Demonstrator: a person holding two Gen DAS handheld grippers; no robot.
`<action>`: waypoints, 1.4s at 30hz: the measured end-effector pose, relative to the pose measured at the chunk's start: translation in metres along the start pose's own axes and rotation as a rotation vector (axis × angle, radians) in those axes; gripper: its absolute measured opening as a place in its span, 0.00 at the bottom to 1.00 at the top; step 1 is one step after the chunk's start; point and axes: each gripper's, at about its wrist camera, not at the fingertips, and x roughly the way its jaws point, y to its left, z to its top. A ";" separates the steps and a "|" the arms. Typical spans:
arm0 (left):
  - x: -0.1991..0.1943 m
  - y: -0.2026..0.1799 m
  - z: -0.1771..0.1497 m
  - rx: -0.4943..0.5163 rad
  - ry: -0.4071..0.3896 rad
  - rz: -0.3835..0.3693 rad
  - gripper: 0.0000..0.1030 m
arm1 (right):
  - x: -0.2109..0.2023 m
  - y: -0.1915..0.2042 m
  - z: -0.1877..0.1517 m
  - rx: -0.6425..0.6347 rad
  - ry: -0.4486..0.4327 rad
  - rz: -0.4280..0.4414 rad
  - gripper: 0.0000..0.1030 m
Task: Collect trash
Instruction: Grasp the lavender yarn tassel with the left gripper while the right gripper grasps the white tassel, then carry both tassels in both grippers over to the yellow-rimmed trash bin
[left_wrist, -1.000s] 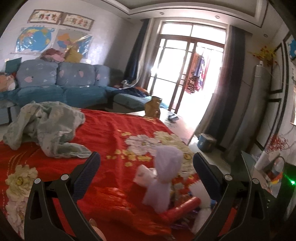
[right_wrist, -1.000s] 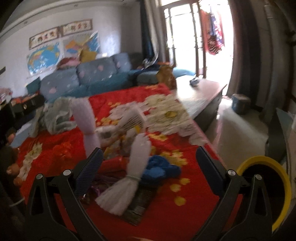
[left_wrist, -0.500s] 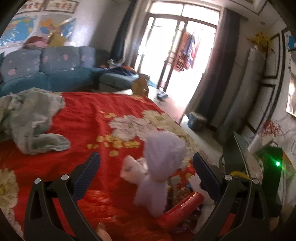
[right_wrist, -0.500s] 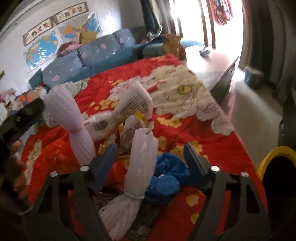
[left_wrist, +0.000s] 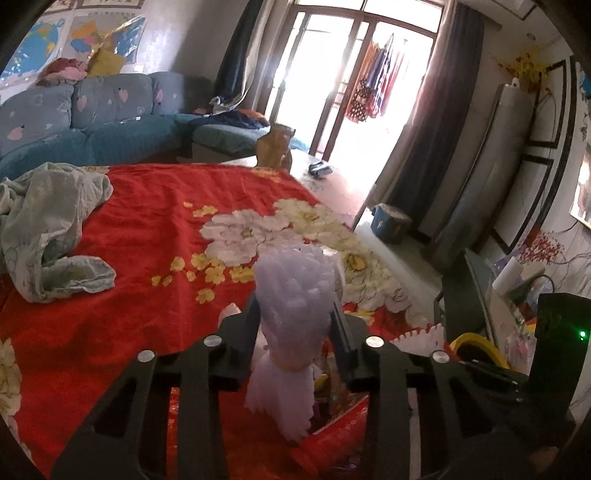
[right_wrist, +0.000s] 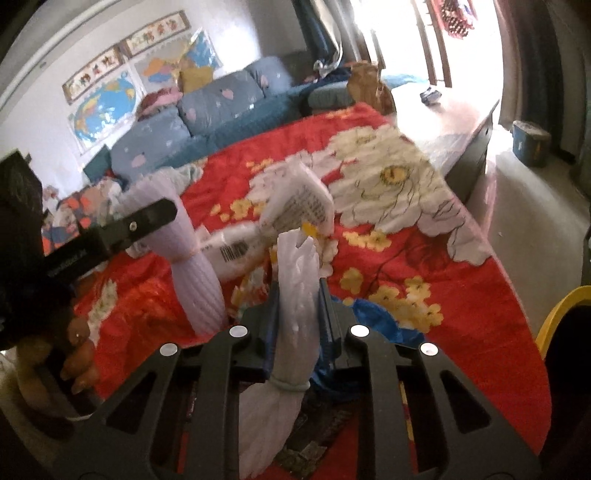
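My left gripper (left_wrist: 294, 317) is shut on a pale lilac foam net sleeve (left_wrist: 291, 295) tied at its waist, standing upright over the red flowered cloth (left_wrist: 147, 229). It also shows in the right wrist view (right_wrist: 192, 258), with the left gripper's finger (right_wrist: 122, 229) across it. My right gripper (right_wrist: 297, 306) is shut on a white foam net sleeve (right_wrist: 295, 280) with a band at its waist. Around them lies a trash pile: a white printed plastic wrapper (right_wrist: 288, 214), blue crumpled plastic (right_wrist: 373, 317) and a red wrapper (left_wrist: 332, 439).
A crumpled pale green cloth (left_wrist: 44, 229) lies on the table's left. A yellow-rimmed bin (right_wrist: 561, 325) stands at the right edge, also in the left wrist view (left_wrist: 480, 343). A brown paper bag (left_wrist: 275, 146) stands at the far end. A blue sofa (left_wrist: 92, 122) is behind.
Both grippers have closed from wide open: the left onto the lilac foam sleeve, the right onto the white foam sleeve. Both moved in closer to the pile.
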 end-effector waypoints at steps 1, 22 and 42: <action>-0.004 0.000 0.002 -0.003 -0.013 -0.004 0.29 | -0.003 -0.001 0.002 0.004 -0.013 0.000 0.14; -0.048 -0.070 0.020 0.070 -0.107 -0.146 0.26 | -0.081 -0.059 0.020 0.103 -0.190 -0.108 0.14; -0.025 -0.154 -0.014 0.170 -0.044 -0.296 0.25 | -0.153 -0.156 0.010 0.311 -0.335 -0.336 0.14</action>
